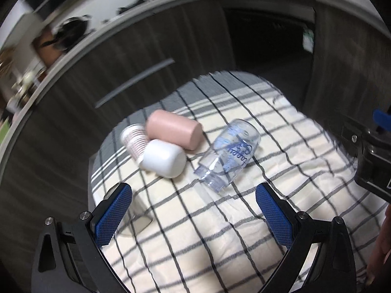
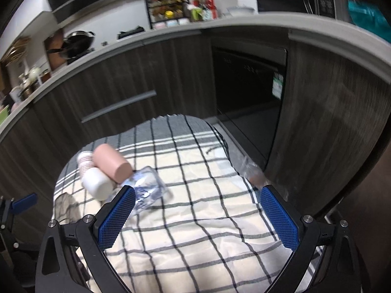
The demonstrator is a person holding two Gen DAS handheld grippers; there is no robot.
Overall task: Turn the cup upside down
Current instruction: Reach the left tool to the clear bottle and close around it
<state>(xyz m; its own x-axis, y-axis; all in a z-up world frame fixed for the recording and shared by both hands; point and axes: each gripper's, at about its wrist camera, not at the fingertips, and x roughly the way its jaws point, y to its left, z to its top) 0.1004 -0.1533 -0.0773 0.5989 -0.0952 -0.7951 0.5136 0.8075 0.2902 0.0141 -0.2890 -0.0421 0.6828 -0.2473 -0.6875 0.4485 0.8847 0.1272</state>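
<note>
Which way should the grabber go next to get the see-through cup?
Probably ease the left gripper forward toward the clear cup. The cup lies on its side on the checked cloth, just ahead of its open jaws, and nothing is held.

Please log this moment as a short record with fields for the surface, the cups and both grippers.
surface: checked cloth
clear cup: on its side, blue print, apart from the others
pink cup: on its side, against the white cup
white cup: on its side
ribbed cup: behind those two, partly hidden
left gripper: open, empty, above the cloth
right gripper: open, empty
</note>
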